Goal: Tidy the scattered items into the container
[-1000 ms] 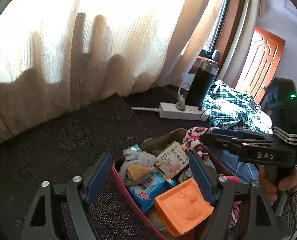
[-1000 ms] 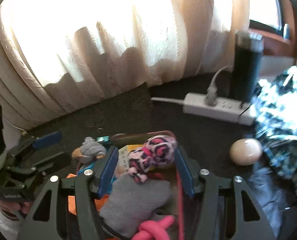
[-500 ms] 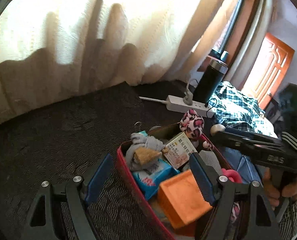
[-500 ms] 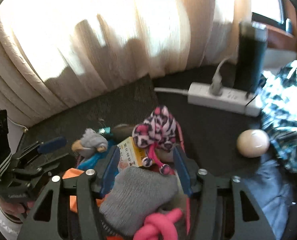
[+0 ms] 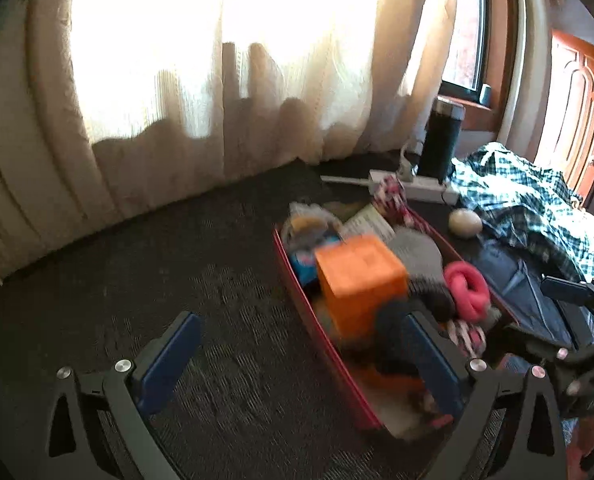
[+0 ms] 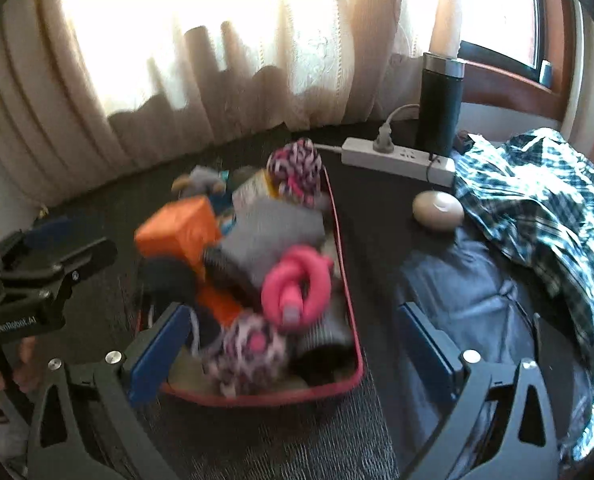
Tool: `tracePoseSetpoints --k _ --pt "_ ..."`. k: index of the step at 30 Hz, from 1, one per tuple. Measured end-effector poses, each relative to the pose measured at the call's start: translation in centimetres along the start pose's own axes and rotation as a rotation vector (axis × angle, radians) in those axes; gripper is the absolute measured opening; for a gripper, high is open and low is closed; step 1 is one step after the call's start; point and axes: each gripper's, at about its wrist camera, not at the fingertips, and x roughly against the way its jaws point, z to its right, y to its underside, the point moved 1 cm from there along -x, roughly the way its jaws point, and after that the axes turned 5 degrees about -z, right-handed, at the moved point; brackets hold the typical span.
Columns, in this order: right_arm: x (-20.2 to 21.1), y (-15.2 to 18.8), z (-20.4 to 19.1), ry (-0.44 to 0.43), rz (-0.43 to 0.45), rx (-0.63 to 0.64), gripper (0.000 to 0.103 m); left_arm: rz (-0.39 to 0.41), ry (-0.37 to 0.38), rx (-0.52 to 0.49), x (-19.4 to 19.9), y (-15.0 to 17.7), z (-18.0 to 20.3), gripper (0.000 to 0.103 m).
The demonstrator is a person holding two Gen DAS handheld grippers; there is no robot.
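Red-rimmed container (image 6: pixel 355 322) brims with plush toys, one blocky orange cube (image 6: pixel 179 230).

The left gripper (image 5: pixel 301 364) points forward and downward with its jaws spread wide, having just been opening; nothing is pressed between its blue pads (image 5: pixel 165 364), and the space between the jaws holds no gripped thing; the right gripper (image 6: pixel 293 356) is angled downward likewise, its jaws also wide apart after just opening, its blue pads (image 6: pixel 157 354) clear of any grasp; in the right wrist view the left gripper shows to the left of the right jaws, a person's hand (image 6: pixel 5 364) wrapped on its handle; in the left wrist view the right gripper lies right of the left jaws.
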Motion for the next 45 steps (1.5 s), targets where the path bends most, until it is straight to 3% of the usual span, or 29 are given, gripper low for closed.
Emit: tracePoseSetpoints --k 10,22,27,32,38,45 --pt "1.8 4.8 -3.6 0.172 0.045 0.151 0.102 0.03 -0.054 -0.018 2.7 3.1 3.2 0.102" --pt "4.3 4.4 -3.2 0.194 0.123 0.071 0.102 0.054 -0.032 -0.002 4.4 3.2 4.0 0.102" --pt "3.9 4.5 -3.2 0.2 0.118 0.062 0.102 0.027 -0.01 -0.005 3.8 3.3 4.5 0.102" --pt "3.3 4.7 -2.8 0.193 0.104 0.043 0.102 0.014 -0.068 -0.027 3.3 3.4 5.1 0.102" --pt "3.1 4.9 -2.5 0.209 0.109 0.035 0.102 0.012 0.009 -0.012 3.2 3.7 5.0 0.102" --pt "2.3 5.1 -2.1 0.212 0.092 0.023 0.102 0.002 0.006 -0.02 2.6 3.8 5.1 0.102"
